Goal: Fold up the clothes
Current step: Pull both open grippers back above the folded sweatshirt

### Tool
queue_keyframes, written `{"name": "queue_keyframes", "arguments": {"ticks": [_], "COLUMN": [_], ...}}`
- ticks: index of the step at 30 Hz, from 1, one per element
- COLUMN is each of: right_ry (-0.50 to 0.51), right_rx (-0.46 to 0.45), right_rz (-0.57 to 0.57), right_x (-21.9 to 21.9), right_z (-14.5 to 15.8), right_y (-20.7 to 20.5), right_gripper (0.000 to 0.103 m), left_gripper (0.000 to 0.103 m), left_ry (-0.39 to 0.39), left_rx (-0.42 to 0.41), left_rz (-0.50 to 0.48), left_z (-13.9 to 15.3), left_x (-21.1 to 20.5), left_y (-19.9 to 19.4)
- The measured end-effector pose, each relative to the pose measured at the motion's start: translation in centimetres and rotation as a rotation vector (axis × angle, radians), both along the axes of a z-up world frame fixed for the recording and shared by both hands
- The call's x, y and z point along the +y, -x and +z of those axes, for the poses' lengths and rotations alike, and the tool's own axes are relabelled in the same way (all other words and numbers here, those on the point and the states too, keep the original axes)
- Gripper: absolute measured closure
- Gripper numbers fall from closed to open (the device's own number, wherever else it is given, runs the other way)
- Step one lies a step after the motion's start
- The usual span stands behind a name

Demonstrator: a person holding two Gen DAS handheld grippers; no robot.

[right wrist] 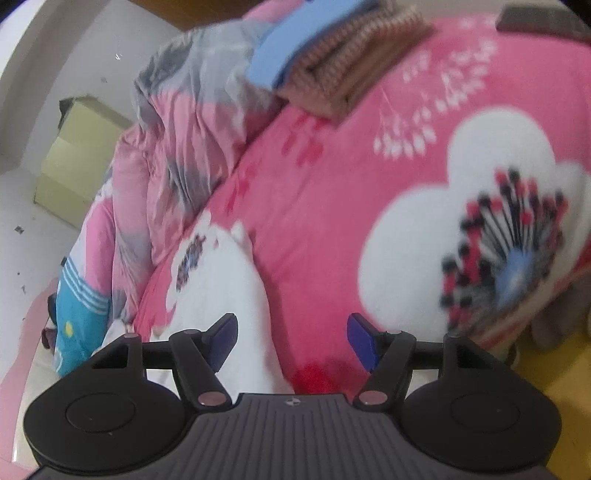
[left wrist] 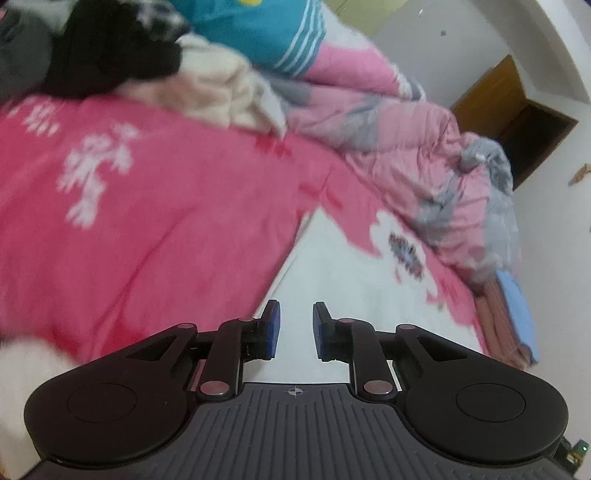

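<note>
A heap of unfolded clothes lies at the far end of the bed in the left wrist view: a black garment (left wrist: 110, 48), a cream one (left wrist: 221, 92) and a teal striped one (left wrist: 258, 29). A folded stack, brown knit (right wrist: 351, 70) under a blue piece (right wrist: 291, 48), sits at the bed's far side in the right wrist view. My left gripper (left wrist: 296, 325) hangs open over the pink flowered bedspread (left wrist: 166, 221), holding nothing. My right gripper (right wrist: 291, 341) is open wider above the same bedspread (right wrist: 332, 221), also holding nothing. Both views are blurred.
A crumpled pink and grey quilt (left wrist: 424, 155) runs along the bed's far side, also seen as the quilt (right wrist: 184, 147). A brown wooden door (left wrist: 517, 118) and white wall stand beyond. A yellow-green cabinet (right wrist: 77, 155) stands on the floor at left.
</note>
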State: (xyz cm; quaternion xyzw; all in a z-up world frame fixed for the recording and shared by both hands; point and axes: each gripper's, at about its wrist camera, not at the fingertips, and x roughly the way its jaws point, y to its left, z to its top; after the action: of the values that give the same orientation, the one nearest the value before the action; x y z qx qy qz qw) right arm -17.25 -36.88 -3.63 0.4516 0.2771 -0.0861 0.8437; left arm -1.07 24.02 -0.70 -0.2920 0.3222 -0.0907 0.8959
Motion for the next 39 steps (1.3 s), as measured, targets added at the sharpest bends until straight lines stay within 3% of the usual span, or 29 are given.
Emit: {"name": "queue_keyframes", "arguments": {"ticks": [3, 5, 8, 15, 20, 28, 30, 32, 39], "right_ry": [0.064, 0.138, 0.286, 0.698, 0.893, 0.949, 0.956, 0.962, 1.099], "right_rx": [-0.019, -0.022, -0.039, -0.183, -0.201, -0.162, -0.14, -0.13, -0.153], "right_rz": [0.047, 0.103, 0.228, 0.69, 0.992, 1.233, 1.264, 1.272, 1.301], "right_x": [0.6, 2.0, 5.5, 17.4, 25.2, 30.5, 31.2, 31.5, 32.9], "right_z": [1.1, 1.9, 3.6, 6.2, 4.6, 1.2, 0.6, 0.4, 0.8], "right_y": [-2.7, -5.4, -10.2, -20.6, -27.2, -32.1, -32.7, -32.9, -31.0], "right_gripper": [0.034, 0.034, 0.035, 0.04, 0.059, 0.07, 0.078, 0.097, 0.102], "left_gripper": [0.069, 0.068, 0.068, 0.068, 0.068, 0.07, 0.07, 0.07, 0.071], "left_ry": [-0.082, -0.156, -0.195, -0.17, -0.124, -0.113, -0.115, -0.117, -0.098], "left_rx": [-0.038, -0.048, -0.023, -0.001, -0.015, -0.054, -0.064, -0.074, -0.092], "left_rz": [-0.046, -0.076, -0.121, -0.197, -0.208, -0.231, -0.24, -0.249, -0.266], "left_z": [0.5, 0.4, -0.6, -2.7, -3.9, -4.8, -4.9, -4.9, -5.3], "left_x": [-1.4, -2.7, -4.4, -5.9, -5.7, -5.2, -5.1, -5.0, -4.5], "left_y": [-3.3, -5.6, -9.3, -15.8, -17.5, -17.3, -17.2, -17.1, -17.0]}}
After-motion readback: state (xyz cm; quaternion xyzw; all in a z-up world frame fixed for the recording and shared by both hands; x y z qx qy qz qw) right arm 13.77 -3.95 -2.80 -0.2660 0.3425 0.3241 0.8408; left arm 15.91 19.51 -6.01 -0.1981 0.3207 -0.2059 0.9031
